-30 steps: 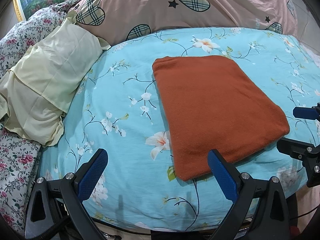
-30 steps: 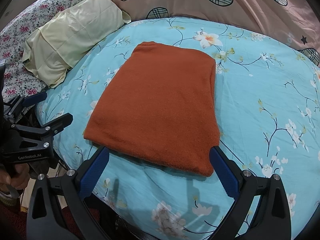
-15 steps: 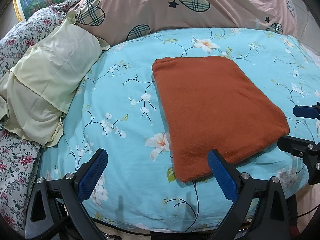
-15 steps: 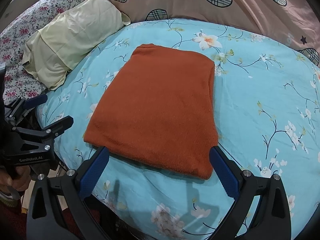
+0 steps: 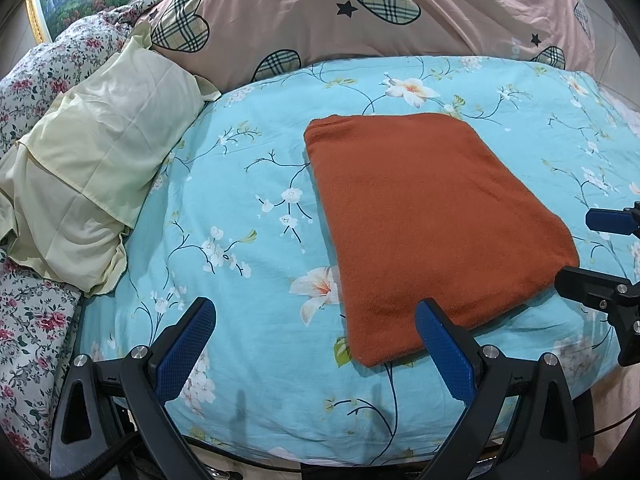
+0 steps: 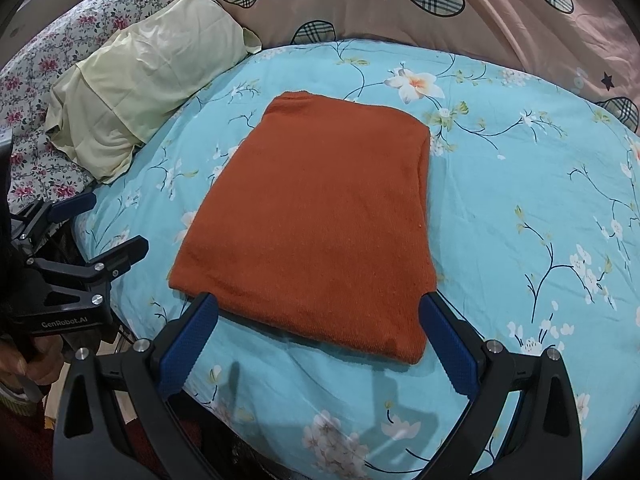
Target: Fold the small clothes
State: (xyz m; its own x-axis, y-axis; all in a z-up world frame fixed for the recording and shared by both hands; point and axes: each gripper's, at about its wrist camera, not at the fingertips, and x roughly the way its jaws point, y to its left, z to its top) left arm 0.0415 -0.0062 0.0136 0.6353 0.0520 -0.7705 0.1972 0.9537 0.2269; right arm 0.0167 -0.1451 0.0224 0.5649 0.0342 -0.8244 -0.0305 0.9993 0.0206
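Garment: rust-orange knitted cloth, folded into a flat rectangle (image 5: 432, 216) (image 6: 316, 216); edges neat, several layers visible along the near edge.
Garment position: lies flat on the bed, near its front edge, free of both tools.
Bed cover: turquoise cotton cover printed with white blossoms and dark twigs (image 5: 248, 208) (image 6: 520, 184); the garment rests directly on it.
Left hand-held gripper (image 5: 316, 340): black frame with blue textured pads, jaws spread wide, holding nothing; it hovers at the bed's front edge. In its own view the right pad (image 5: 444, 354) overlaps the garment's near corner; contact cannot be judged.
Left hand-held gripper, seen from the right wrist view (image 6: 100, 228): off the bed's left side, apart from the garment, jaws parted; lettering "GenRobot.AI" on its body.
Right hand-held gripper (image 6: 320, 342): same build, jaws wide apart and empty, straddling the garment's near edge in its own view, a pad near each front corner.
Right hand-held gripper, seen from the left wrist view (image 5: 592, 248): at the frame's right edge, just beside the garment's right corner, fingers parted.
Pillow: pale yellow pillow in a creased case (image 5: 96, 176) (image 6: 148, 80), left of the garment, well apart from it.
Quilt: pink quilt with plaid hearts and small black stars (image 5: 360, 20) (image 6: 460, 4), bunched behind the turquoise cover.
Floral bedding: white fabric with red roses (image 5: 28, 320) (image 6: 52, 68), at the far left beneath the pillow.
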